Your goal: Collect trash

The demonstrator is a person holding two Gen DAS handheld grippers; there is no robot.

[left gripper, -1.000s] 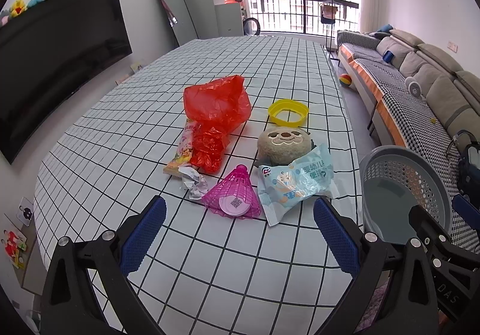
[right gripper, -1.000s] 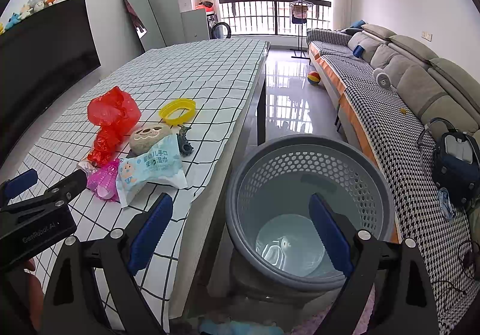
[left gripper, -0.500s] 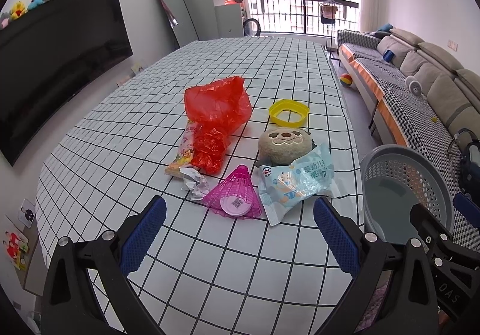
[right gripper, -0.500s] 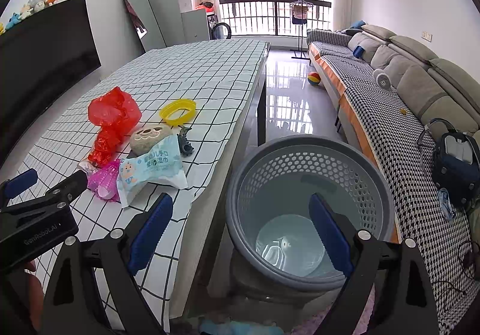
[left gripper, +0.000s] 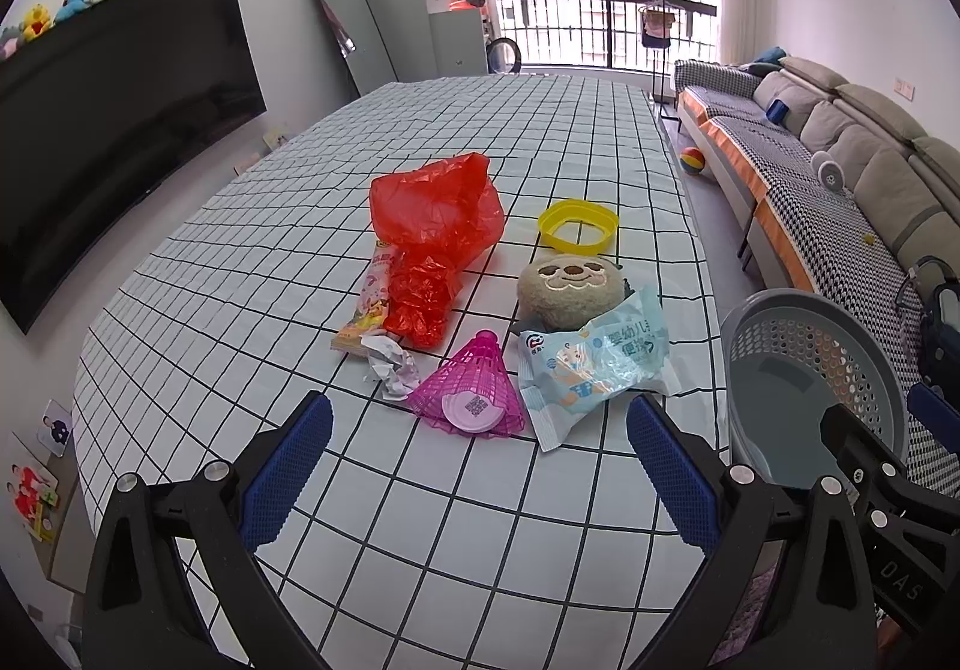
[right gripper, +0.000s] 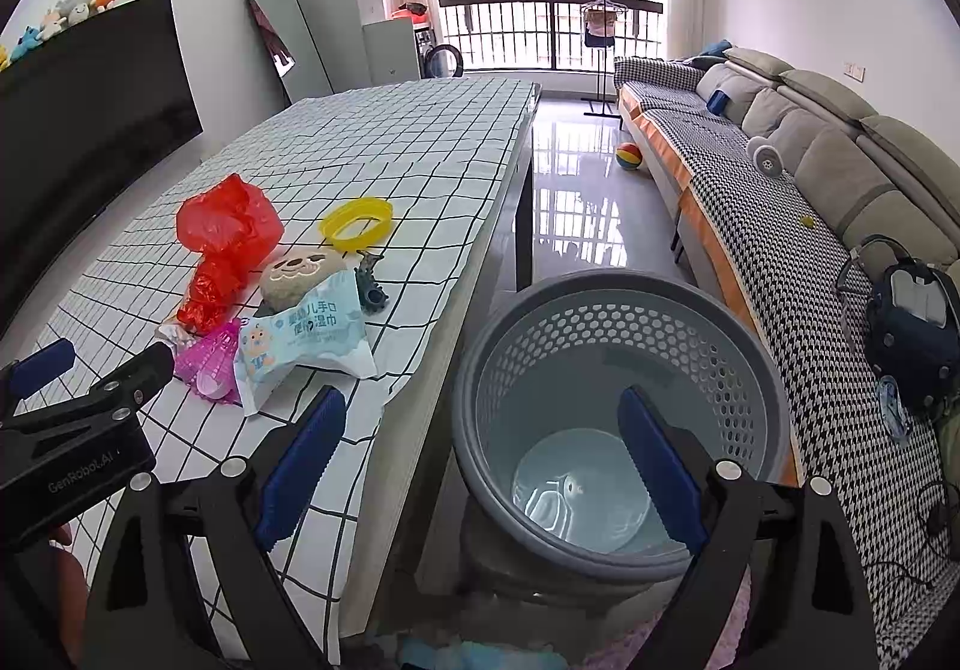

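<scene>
Lying beside the grey basket (right gripper: 618, 310), the wet-wipe wrapper (left gripper: 591, 364), pink shuttlecock (left gripper: 471, 388) and crumpled paper (left gripper: 390, 364) await collection; left gripper (left gripper: 477, 466) faces them with jaws spread, right gripper (right gripper: 480, 460) hovers empty-handed over the basket, probably ready for drops.

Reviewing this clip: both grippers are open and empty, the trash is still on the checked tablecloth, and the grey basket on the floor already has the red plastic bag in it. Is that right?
Not quite. The red plastic bag is not in the grey basket; it lies on the checked tablecloth with the other trash, as the left wrist view shows. The right wrist view shows no bag in the basket. The rest holds: the left gripper and right gripper are open and empty.
</scene>
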